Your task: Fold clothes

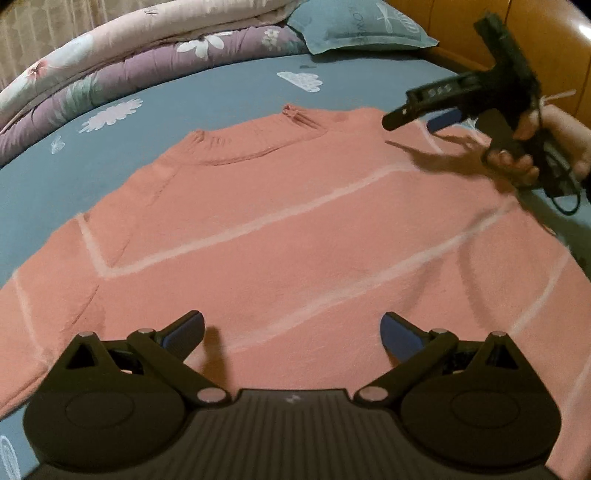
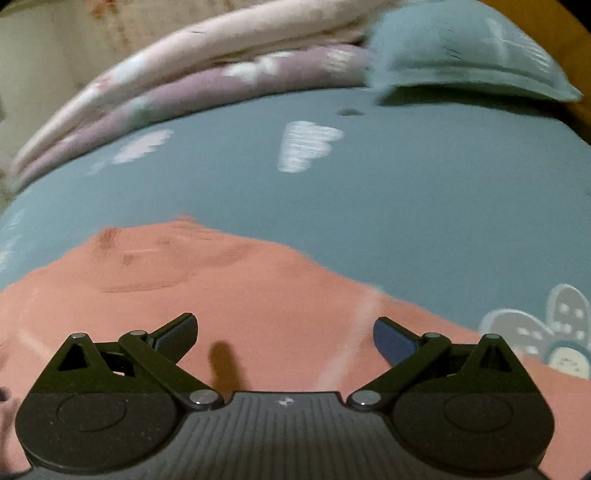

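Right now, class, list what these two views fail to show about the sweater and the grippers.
- Pink sweater: hem and sleeve ends, left wrist view, cut by edges and the left gripper.
- Neckline, right wrist view: motion-blurred.
- Right gripper: height above the sweater unclear.

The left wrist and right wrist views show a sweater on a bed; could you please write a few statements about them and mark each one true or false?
1. The sweater lies spread flat on the bed sheet. True.
2. The left gripper is clamped on the sweater. False: it is open and holds nothing.
3. The right gripper is open. True.
4. The sweater is plain green. False: it is salmon pink with pale stripes.
5. A pillow lies beyond the sweater. True.
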A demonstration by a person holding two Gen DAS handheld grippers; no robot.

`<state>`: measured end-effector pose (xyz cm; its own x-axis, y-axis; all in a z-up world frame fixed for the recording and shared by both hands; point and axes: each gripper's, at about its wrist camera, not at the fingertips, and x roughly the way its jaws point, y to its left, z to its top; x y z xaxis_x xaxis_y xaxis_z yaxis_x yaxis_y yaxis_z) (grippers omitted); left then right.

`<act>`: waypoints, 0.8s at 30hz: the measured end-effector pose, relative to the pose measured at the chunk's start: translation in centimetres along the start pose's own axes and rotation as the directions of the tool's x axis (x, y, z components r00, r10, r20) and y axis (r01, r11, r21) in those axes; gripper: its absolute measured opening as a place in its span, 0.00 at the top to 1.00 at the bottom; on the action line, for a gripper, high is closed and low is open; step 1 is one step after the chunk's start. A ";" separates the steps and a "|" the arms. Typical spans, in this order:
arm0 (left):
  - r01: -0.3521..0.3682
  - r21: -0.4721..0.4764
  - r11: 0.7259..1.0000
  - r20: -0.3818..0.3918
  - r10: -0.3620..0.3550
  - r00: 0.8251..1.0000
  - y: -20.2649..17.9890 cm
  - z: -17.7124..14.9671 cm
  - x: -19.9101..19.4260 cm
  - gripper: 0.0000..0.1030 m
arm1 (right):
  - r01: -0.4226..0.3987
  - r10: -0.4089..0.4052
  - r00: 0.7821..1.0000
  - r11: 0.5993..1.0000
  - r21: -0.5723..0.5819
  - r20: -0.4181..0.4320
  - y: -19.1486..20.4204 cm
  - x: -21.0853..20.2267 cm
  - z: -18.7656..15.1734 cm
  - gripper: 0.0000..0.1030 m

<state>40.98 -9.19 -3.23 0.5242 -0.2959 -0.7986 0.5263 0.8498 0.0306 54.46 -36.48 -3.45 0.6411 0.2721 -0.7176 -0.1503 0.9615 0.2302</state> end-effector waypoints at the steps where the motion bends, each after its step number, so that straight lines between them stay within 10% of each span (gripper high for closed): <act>1: 0.002 -0.005 1.000 -0.004 -0.002 1.000 0.2 -0.1 0.2 0.01 | -0.017 0.017 1.000 1.000 -0.013 -0.010 0.6 -0.1 -0.2 0.00; 11: 0.016 -0.050 0.999 -0.015 -0.017 1.000 1.8 -1.4 0.3 0.01 | 0.113 -0.114 0.993 0.993 -0.044 -0.017 1.9 5.0 3.3 0.00; 24: 0.061 -0.070 0.996 -0.013 -0.062 0.998 4.6 -2.0 -0.1 0.01 | -0.284 0.238 0.954 0.914 -0.289 -0.183 11.1 -2.0 -4.9 0.00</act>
<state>41.99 -4.38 -4.20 0.4822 -0.3420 -0.8066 0.5091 0.8586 -0.0597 47.79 -26.19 -2.67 0.4382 0.4956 -0.7499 -0.5370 0.8134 0.2237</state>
